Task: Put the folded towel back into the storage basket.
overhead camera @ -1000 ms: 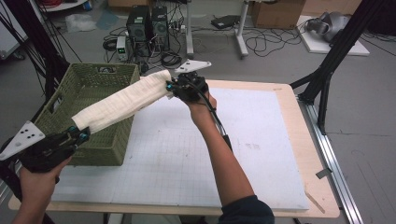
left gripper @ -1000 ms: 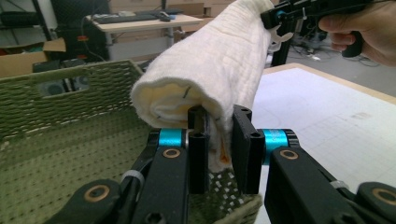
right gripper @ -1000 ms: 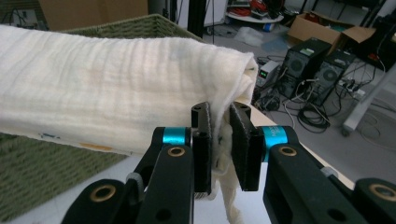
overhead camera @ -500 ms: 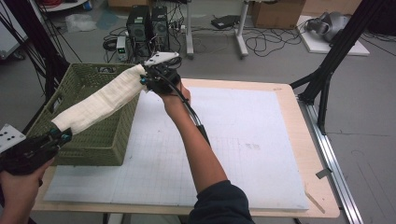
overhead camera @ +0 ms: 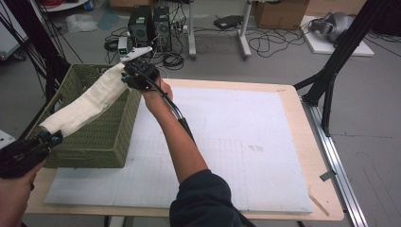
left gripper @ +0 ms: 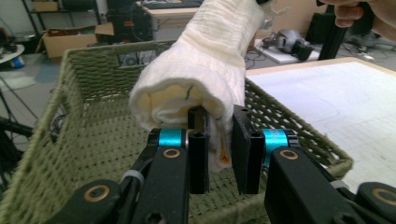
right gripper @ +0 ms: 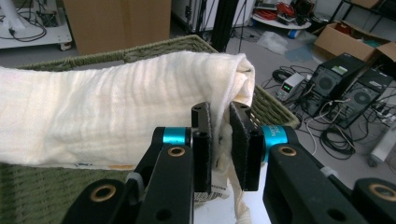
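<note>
Your left gripper [left gripper: 219, 154] is clamped on one end of the rolled towel [overhead camera: 90, 101]; your right gripper [right gripper: 219, 149] pinches the other end. The roll hangs between them, slanting above the green wicker basket [overhead camera: 101, 139] at the table's [overhead camera: 293, 156] left edge. It looks light and soft, sagging mid-span, so grip deep into the layers at both ends, not one loose edge.

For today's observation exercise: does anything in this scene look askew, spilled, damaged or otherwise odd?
Nothing stands out. The rolled cream towel hangs slanted above the green wicker basket, gripped at each end by the left gripper and right gripper. That tilt comes from being carried, not from a mishap. No spill or damage shows.
</note>
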Tool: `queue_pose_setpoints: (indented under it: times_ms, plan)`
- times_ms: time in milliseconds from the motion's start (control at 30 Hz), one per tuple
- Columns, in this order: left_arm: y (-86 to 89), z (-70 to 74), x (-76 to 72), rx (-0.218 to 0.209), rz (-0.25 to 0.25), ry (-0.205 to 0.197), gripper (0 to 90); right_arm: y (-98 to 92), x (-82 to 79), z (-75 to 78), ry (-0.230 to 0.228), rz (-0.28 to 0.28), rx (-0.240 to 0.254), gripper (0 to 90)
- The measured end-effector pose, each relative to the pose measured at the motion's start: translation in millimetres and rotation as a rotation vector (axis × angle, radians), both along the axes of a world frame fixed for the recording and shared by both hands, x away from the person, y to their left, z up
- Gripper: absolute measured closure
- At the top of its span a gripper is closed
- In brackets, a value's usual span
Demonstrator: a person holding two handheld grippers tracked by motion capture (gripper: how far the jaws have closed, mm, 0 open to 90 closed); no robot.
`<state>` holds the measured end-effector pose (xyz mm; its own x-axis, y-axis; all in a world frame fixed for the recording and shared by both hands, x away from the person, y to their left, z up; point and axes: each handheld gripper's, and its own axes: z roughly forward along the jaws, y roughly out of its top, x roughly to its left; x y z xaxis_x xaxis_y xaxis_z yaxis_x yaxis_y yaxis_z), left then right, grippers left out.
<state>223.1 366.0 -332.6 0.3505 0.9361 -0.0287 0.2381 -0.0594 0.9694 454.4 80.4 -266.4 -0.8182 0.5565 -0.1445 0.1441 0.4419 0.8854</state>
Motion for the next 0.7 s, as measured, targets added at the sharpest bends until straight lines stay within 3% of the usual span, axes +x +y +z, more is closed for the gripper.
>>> queue_pose_setpoints:
  times_ms: [467,700]
  plan:
    - [13.8,-4.0,3.7,-0.006,0.047,0.013,77.8,39.8,13.9,-5.7,0.016,0.004,-0.011,79.9]
    - [18.1,-5.2,5.5,-0.006,0.062,0.018,77.7,54.0,16.2,-2.4,0.0,0.0,-0.011,79.9]
